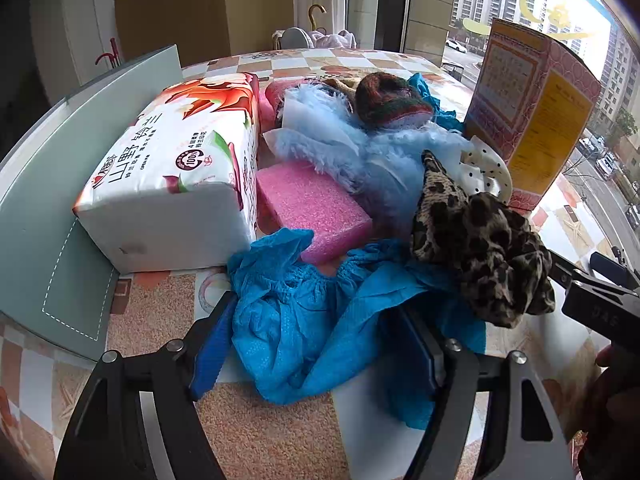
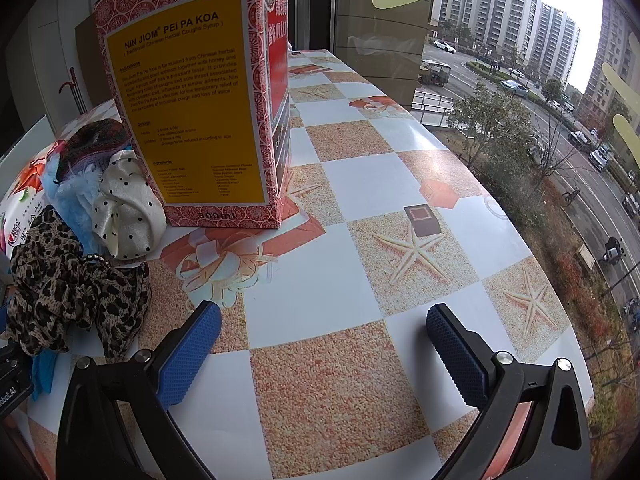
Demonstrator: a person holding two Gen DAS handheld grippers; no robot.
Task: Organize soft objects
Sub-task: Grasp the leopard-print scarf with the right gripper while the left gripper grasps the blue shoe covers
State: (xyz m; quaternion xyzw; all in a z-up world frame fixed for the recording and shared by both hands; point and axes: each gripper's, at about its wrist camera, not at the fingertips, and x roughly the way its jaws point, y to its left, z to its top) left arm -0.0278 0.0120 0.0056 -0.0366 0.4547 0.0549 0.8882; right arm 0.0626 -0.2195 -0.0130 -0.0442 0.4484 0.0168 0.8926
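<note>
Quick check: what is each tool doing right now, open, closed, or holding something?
Left tool: jaws apart around the blue shoe cover; whether the pads press it cannot be told.
Right tool: open, nothing between the jaws, over the table.

Soft stuff on my glossy tablecloth (image 2: 352, 184)

My pads (image 2: 456, 354) are knurled blue rubber on matt black plastic; the shoe cover (image 1: 304, 320) is crinkly non-woven, the sponge (image 1: 312, 208) coarse foam, the fur (image 1: 384, 160) fluffy, the tissue pack (image 1: 172, 168) shiny film, the box (image 2: 192, 100) printed card.
</note>
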